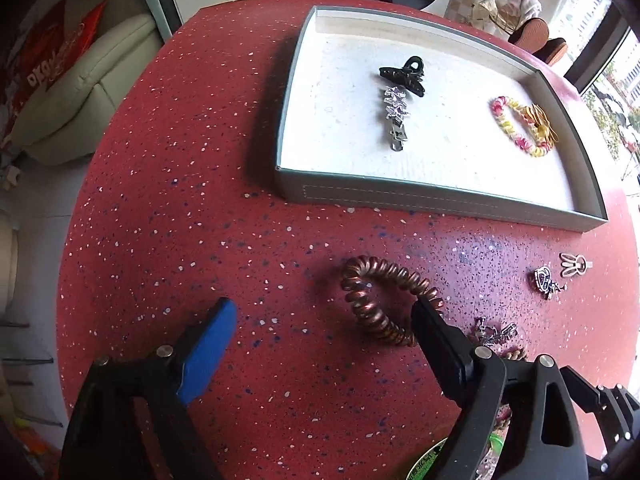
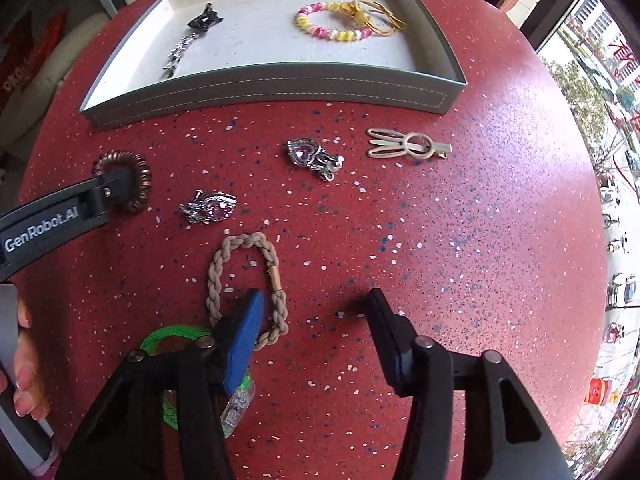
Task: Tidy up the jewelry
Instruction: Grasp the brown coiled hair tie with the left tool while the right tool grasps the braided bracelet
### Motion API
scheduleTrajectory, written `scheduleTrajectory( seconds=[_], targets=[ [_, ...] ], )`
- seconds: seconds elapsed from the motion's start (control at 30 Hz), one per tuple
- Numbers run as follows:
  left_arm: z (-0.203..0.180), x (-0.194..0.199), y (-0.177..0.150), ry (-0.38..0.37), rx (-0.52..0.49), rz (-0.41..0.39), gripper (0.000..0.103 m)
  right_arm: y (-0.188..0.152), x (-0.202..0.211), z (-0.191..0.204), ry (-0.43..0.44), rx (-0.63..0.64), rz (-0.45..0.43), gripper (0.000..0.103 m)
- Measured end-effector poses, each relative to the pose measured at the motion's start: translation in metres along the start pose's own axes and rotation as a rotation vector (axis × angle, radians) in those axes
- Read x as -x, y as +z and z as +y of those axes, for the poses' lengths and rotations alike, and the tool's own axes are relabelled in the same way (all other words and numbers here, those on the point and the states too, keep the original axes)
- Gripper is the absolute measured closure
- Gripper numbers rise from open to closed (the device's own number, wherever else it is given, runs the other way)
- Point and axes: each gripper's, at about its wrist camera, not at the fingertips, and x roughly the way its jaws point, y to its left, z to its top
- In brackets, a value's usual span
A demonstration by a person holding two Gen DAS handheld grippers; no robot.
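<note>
Overhead, red speckled round table (image 2: 460,240) beside cream sofa (image 1: 80,92).

- My right gripper (image 2: 316,312) stands open over the red speckled table (image 2: 460,240), its blue-padded finger (image 2: 246,340) overlapping the braided beige bracelet (image 2: 248,280).
- Just below that bracelet lies a green ring (image 2: 168,336).
- Above the bracelet sit two purple-stone brooches (image 2: 210,207) (image 2: 312,156), then the grey tray (image 2: 272,88).
- Right of them is a bunny-shaped clip (image 2: 404,146).
- Far left of the bracelet, my left gripper (image 2: 116,188) covers the copper spiral tie (image 2: 138,176).
</note>
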Motion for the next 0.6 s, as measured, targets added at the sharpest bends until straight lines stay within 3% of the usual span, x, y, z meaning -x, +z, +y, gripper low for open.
scheduleTrajectory(
  seconds=[0.07,0.2,0.33,0.37,0.47,0.53,0.6],
  targets=[
    [-0.001,-0.002,0.0,0.002,-0.004,0.003,0.011,-0.001,0.003,0.005,0.004,0.011,-0.004,0.06],
    [-0.003,-0.003,-0.005,0.007,-0.014,0.003,0.016,-0.006,0.007,0.024,0.011,0.037,-0.007,0.076],
    [-0.002,0.001,-0.015,0.001,-0.035,-0.009,0.033,-0.008,0.007,0.034,0.022,0.046,-0.007,0.088],
    [0.0,0.004,-0.016,0.0,-0.042,-0.012,0.036,-0.008,0.006,0.037,0.022,0.045,-0.007,0.095],
    [0.002,0.008,-0.019,-0.006,-0.06,-0.02,0.054,-0.009,0.007,0.036,0.032,0.029,-0.008,0.096],
    [0.002,0.01,-0.02,-0.019,-0.069,-0.024,0.074,-0.009,0.007,0.031,0.06,0.009,-0.003,0.096],
    [0.005,0.012,-0.02,-0.041,-0.071,-0.023,0.074,-0.009,0.007,0.027,0.106,-0.022,0.002,0.096]
  ],
)
